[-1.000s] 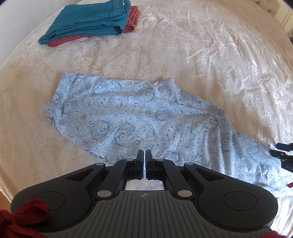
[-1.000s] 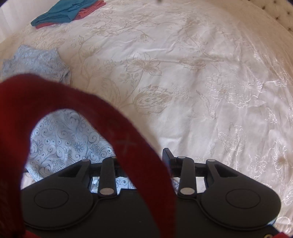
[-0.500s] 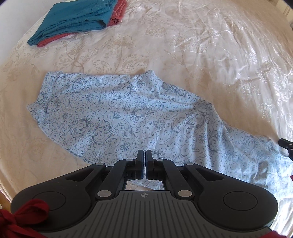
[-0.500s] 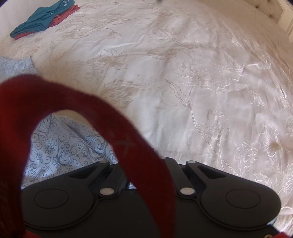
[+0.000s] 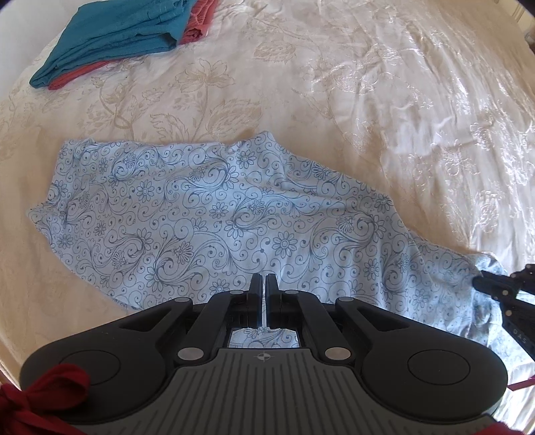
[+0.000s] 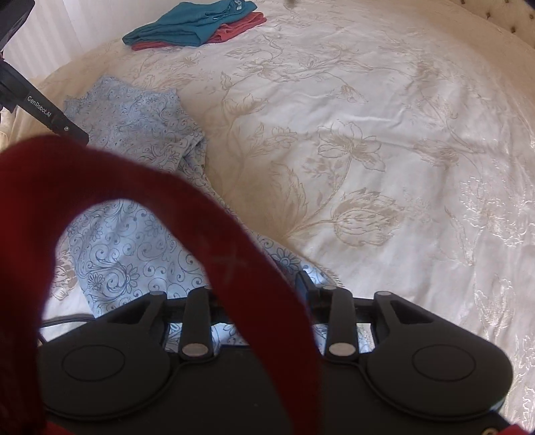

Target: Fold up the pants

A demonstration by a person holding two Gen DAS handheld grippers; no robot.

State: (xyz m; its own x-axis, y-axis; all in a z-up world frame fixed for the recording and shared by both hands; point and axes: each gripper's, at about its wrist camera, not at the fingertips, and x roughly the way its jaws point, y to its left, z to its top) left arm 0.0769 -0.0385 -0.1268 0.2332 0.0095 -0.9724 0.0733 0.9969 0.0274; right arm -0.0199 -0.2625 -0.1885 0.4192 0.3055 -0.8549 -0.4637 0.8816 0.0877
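Light blue pants (image 5: 214, 214) with a dark swirl print lie spread on the cream bedspread (image 5: 384, 100). My left gripper (image 5: 262, 284) hovers over their near edge with its fingers together. Cloth shows under it, and I see none pinched. At the right edge of the left wrist view my right gripper (image 5: 505, 281) sits at the pants' bunched end. In the right wrist view the pants (image 6: 133, 241) run under my right gripper (image 6: 260, 281). Its linkage arms stand wide, so the jaws are apart. A red strap (image 6: 234, 261) hides one finger.
A folded teal garment (image 5: 123, 33) lies on a folded red one (image 5: 197, 23) at the far left of the bed. The same pile (image 6: 197, 23) shows in the right wrist view. The left tool's black body (image 6: 36, 107) crosses that view's upper left. A tufted headboard (image 6: 501, 20) edges the far right.
The pants slid left and nearer in the left view, and cloth now shows under the left gripper. The right jaws went from apart to together to apart, and its view drew back.
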